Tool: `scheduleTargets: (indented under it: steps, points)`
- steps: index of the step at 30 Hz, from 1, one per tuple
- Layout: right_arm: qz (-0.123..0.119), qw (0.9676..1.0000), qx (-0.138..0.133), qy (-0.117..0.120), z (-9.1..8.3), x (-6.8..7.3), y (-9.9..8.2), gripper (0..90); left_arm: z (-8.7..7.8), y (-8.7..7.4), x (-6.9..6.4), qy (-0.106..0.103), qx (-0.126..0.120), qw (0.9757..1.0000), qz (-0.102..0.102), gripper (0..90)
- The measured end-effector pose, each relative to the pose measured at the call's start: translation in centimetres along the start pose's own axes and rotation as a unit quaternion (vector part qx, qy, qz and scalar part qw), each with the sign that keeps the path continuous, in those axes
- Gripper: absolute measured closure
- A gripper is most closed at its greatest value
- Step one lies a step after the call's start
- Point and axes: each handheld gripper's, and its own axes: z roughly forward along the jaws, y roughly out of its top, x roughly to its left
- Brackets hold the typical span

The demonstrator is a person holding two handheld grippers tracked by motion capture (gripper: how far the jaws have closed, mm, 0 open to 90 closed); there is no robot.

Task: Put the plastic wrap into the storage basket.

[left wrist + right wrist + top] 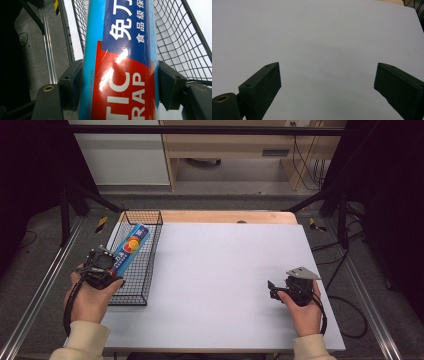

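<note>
White tabletop [225,270], and at its left edge the wire basket [145,270] holds a blue plastic-wrap box [131,247], left gripper [120,87] clamped on it, lettering readable close-up; right gripper [327,85] gapes empty.

Light falls from above onto the pale table [225,270], which reads bright and even, while both sides of the high view sink into near black. That view is soft and low in detail. In the left gripper view, white glare streaks the glossy box [120,62], and the basket [180,45] mesh behind washes out. In the right gripper view, the jaws cast faint, diffuse shadows on the sheet.
</note>
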Motion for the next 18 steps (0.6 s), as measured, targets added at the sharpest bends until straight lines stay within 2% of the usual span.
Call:
scheduleTargets:
  steps: [5,7,11,18]
  points:
    - [0.0,1.0,0.001,0.001,0.0,0.0,0.0,7.5,0.4,0.3,0.0,0.004,0.008,1.0,-0.001,31.4]
    - [0.0,1.0,0.001,0.002,0.0,0.0,0.0,7.5,0.8,0.4,-0.1,0.001,0.022,0.9997,0.007,31.4]
    - [0.0,1.0,0.0,0.004,0.1,0.1,0.0,7.5,1.2,0.6,-0.3,0.001,0.033,0.9994,0.012,31.4]
    - [-0.001,1.0,0.0,0.005,0.1,0.1,0.0,7.6,1.6,0.9,-0.3,-0.002,0.04,0.9992,0.009,31.5]
